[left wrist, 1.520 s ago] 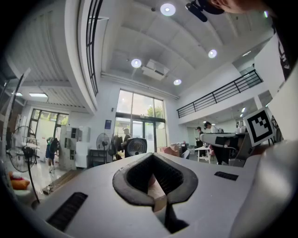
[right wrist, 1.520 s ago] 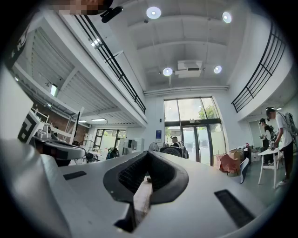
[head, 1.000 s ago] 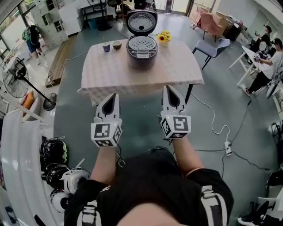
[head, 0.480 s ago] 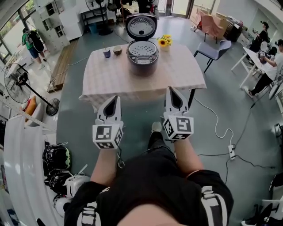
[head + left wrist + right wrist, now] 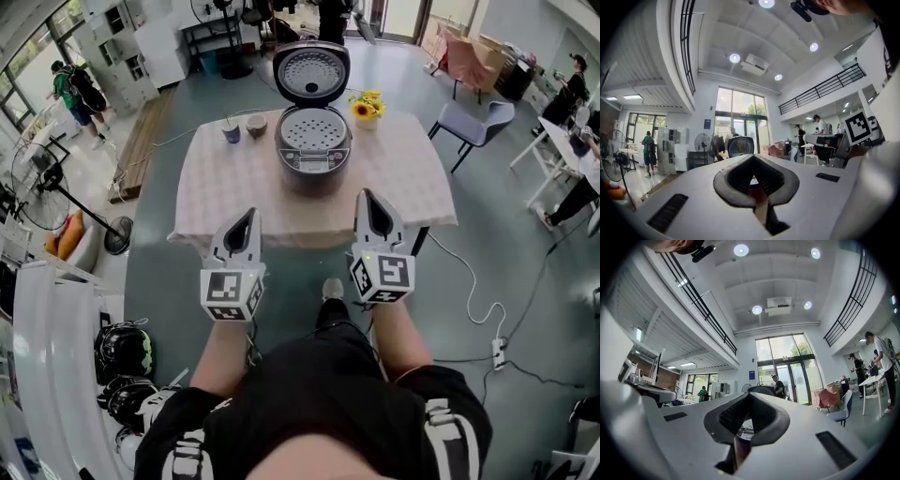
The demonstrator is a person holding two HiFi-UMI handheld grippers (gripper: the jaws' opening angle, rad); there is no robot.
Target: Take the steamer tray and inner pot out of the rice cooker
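Closer than before to the near edge of the desk (image 5: pixel 225 178), left gripper (image 5: pixel 246 216) and right gripper (image 5: pixel 367 197) both closed, empty; steamer tray (image 5: pixel 313 129) still in the rice cooker (image 5: pixel 314 161)

Grippers: two, the left gripper (image 5: pixel 247 216) and the right gripper (image 5: pixel 366 197)
Marker cubes: two, one marker cube (image 5: pixel 231 293) on each gripper
Cookers: one rice cooker (image 5: pixel 313 155)
Trays: one steamer tray (image 5: pixel 314 128)
Tables: one table (image 5: pixel 225 192)
Cups: one cup (image 5: pixel 231 132)
Bowls: one bowl (image 5: pixel 256 125)
Flowers: one bunch of flowers (image 5: pixel 367 105)
Chairs: one chair (image 5: pixel 473 127) near the table
Fans: one standing fan (image 5: pixel 36 173) at the left of the head view
Helmets: at least three helmets (image 5: pixel 124 349) at lower left
Power strips: one power strip (image 5: pixel 499 352)
People: at least two other people (image 5: pixel 75 89) in the head view
Lights: four round ceiling lights (image 5: pixel 734 58) in the left gripper view
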